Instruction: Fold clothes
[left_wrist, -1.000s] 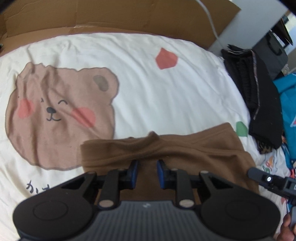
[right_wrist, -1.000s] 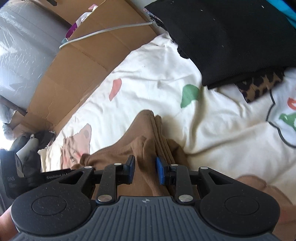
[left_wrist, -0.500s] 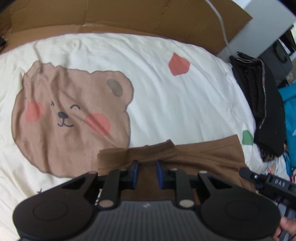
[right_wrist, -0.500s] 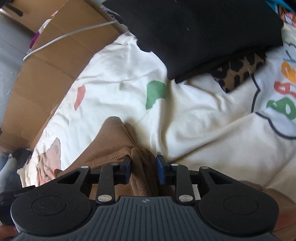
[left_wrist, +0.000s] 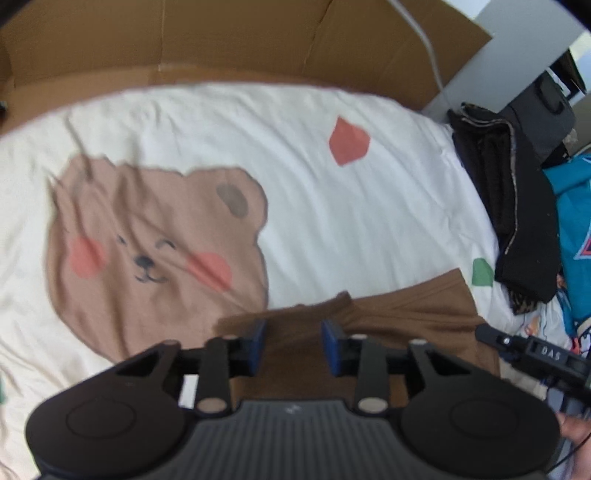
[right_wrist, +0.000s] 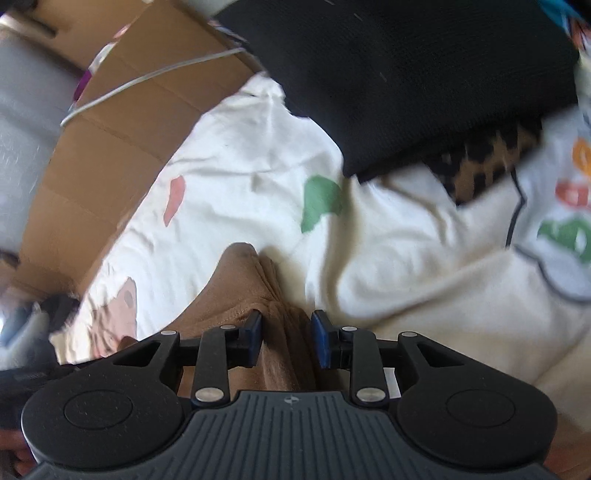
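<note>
A brown garment (left_wrist: 402, 314) lies folded on the cream bear-print bed sheet (left_wrist: 258, 147). My left gripper (left_wrist: 293, 341) hovers over its near left part with jaws open; cloth shows below the gap and is not pinched. In the right wrist view the same brown garment (right_wrist: 236, 288) runs from the lower left toward the middle, and a raised ridge of it sits between the fingers of my right gripper (right_wrist: 286, 338). The right jaws stand apart, loose around that ridge. The right gripper's body (left_wrist: 532, 354) shows at the left view's right edge.
A black folded garment (right_wrist: 406, 74) over leopard-print fabric (right_wrist: 484, 166) lies at the right side of the bed. Teal clothing (left_wrist: 572, 236) lies beyond it. Cardboard (left_wrist: 221, 40) with a white cable (right_wrist: 155, 74) lines the far edge. A dark bag (left_wrist: 543, 122) stands at the far right.
My left jaws have opened and let go of the brown cloth, which now lies flatter. The right jaws have widened slightly around the ridge. Both views have shifted a little.
</note>
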